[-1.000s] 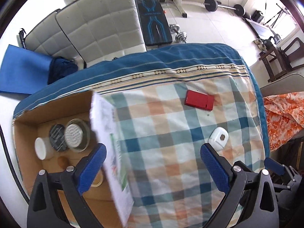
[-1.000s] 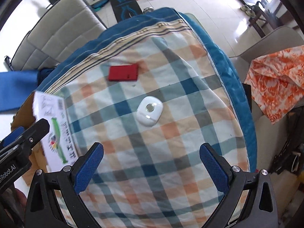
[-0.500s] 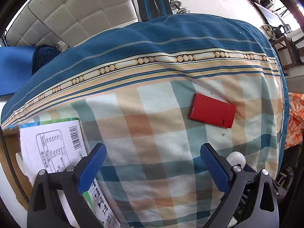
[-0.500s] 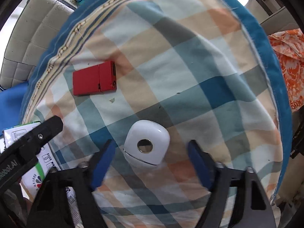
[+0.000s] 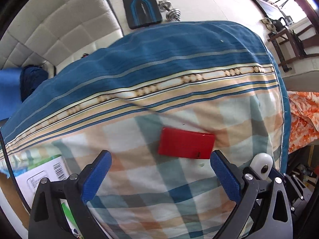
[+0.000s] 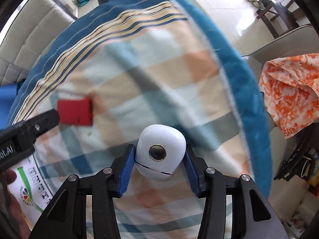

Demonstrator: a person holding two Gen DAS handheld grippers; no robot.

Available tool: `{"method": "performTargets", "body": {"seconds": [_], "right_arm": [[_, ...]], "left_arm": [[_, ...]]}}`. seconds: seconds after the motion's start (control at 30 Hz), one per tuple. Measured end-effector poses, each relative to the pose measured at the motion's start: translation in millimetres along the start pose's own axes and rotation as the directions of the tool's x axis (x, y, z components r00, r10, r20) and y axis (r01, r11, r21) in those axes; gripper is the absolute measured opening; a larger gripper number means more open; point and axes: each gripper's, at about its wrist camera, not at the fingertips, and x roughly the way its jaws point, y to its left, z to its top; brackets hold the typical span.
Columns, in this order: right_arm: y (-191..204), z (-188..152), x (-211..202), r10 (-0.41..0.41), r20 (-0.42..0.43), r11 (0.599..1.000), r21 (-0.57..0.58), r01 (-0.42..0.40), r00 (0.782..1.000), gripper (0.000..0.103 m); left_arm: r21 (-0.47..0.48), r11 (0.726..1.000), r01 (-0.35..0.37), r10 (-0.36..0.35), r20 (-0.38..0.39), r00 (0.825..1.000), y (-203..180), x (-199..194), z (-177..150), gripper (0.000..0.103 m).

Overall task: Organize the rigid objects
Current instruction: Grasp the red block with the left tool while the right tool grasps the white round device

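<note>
Because the job is to gather the loose hard items, what lies at the left edge matters first: a cardboard box (image 5: 8, 191) sits off the side of the checked cloth, and a white printed carton (image 5: 45, 177) leans at its rim, probably where sorted things are collected. The left tongs (image 5: 159, 177) hang over the cloth-covered table (image 5: 179, 75) pointing nearly straight down, their blue pads (image 5: 95, 177) spread wide with nothing between them, so they are released and free. Their right pad sits just beside the near corner of the red flat case (image 5: 186, 146), which lies flat on the cloth, untouched; I judge this hand is lining up to straddle it, though the case is not yet centred between the pads. Further right, the white rounded case (image 6: 161, 155) with a dark round button on top is caught between the pads of the right tongs (image 6: 159, 164). Those jaws have just been closing, and both pads now press its flanks, so the right tongs are clenched on it. It appears low on or just above the cloth; I cannot tell whether it has lifted. The right tongs also point steeply downward, gripping the case across its narrower sides, which suits a smooth, curved shell that could slip. An orange patterned cloth (image 6: 289, 87) lies off the table at far right.
</note>
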Motion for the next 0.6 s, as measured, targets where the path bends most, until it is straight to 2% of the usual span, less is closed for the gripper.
{"method": "performTargets", "body": {"seconds": [0.13,0.23,0.4,0.5,0.57,0.6], "right_arm": [[-10,10,8,0.005,-0.020,1.000,0.013,-0.005,1.000,0.051],[-19,16,12,0.011,-0.032,1.000,0.023,-0.010,0.999,0.051],[-28,21,19,0.010,-0.049,0.999,0.030,-0.009,0.999,0.051],[-26,25,20,0.010,-0.063,0.999,0.036,-0.008,0.998,0.051],[-26,27,23,0.004,-0.076,0.999,0.032,-0.002,0.997,0.051],[-26,28,24,-0.002,-0.082,1.000,0.030,0.004,0.997,0.051]], "left_arm": [[0.032,0.999,0.024,-0.023,-0.053,0.998,-10,17,11,0.101],[0.061,0.998,0.017,-0.013,-0.075,0.997,-17,30,15,0.101],[0.065,0.998,0.013,-0.009,-0.062,0.998,-15,43,16,0.101],[0.085,0.996,-0.012,0.015,-0.032,0.999,-20,43,15,0.093],[0.099,0.995,-0.024,0.025,-0.011,1.000,-26,37,13,0.082],[0.106,0.994,-0.031,0.031,-0.002,1.000,-25,33,10,0.073]]}}
